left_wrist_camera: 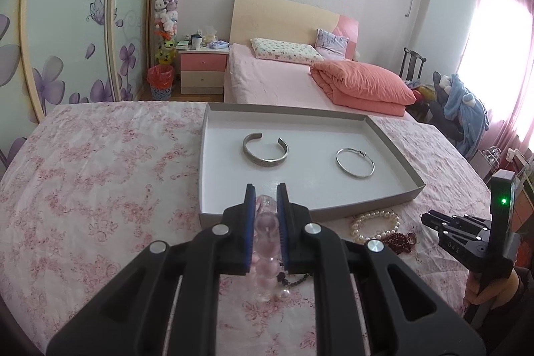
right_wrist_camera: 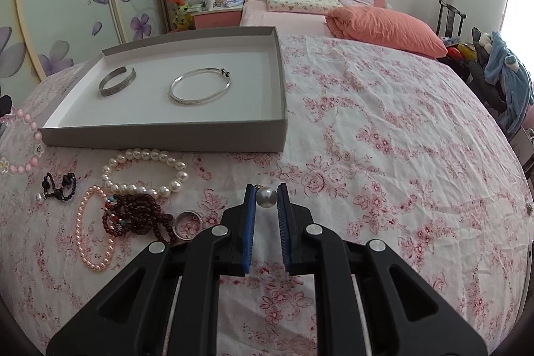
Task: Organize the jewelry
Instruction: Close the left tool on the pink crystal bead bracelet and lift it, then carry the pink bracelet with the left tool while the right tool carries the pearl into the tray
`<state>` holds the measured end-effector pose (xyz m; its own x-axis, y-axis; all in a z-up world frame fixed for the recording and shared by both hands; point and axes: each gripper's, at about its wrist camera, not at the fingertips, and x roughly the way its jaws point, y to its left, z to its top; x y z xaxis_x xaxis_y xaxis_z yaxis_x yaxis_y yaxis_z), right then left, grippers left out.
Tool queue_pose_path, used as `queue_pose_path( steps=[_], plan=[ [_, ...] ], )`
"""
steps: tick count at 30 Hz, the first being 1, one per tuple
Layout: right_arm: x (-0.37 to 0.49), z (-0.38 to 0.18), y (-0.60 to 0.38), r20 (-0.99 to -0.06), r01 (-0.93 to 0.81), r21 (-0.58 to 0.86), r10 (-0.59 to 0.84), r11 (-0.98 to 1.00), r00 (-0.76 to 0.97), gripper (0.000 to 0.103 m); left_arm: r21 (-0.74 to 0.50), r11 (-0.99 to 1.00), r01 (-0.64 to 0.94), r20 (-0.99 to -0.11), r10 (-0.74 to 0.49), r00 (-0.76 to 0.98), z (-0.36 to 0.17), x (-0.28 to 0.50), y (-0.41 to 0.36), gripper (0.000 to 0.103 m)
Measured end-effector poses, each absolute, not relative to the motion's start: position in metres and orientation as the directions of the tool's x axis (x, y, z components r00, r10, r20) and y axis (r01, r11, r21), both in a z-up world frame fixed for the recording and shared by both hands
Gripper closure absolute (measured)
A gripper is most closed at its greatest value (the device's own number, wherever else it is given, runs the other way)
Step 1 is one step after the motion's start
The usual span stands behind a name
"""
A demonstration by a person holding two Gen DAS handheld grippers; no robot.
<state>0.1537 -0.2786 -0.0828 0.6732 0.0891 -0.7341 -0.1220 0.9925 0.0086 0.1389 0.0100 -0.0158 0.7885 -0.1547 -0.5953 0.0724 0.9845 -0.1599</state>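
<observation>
Left hand-held gripper pinches the pink bead bracelet near the tray; right hand-held gripper barely nips a pearl, which could roll free.

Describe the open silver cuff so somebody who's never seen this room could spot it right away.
Start at the shallow grey tray on the floral bedspread. Two silver pieces lie on its white floor. The cuff is the wider, patterned band with a gap in its ring, farther from the tray's right wall than the thin, closed bangle with a small clasp.
</observation>
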Motion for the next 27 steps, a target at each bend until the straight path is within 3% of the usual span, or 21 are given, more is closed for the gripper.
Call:
queue_pose_path(
  steps=[15,27],
  plan=[
    [0.137,-0.044,-0.257,-0.624,-0.183,0.022,0.157,0.983,0.765,0.089,-0.17,0.983,0.066,-0.56,-0.151,0.815,-0.008,0.13,0.011,0.09],
    [0.119,0.001,-0.239,-0.462,-0.229,0.046,0.224,0.972,0.858,0.089,-0.162,0.984,0.074,-0.502,-0.147,0.852,0.012,0.121,0.001,0.09]
  ],
)
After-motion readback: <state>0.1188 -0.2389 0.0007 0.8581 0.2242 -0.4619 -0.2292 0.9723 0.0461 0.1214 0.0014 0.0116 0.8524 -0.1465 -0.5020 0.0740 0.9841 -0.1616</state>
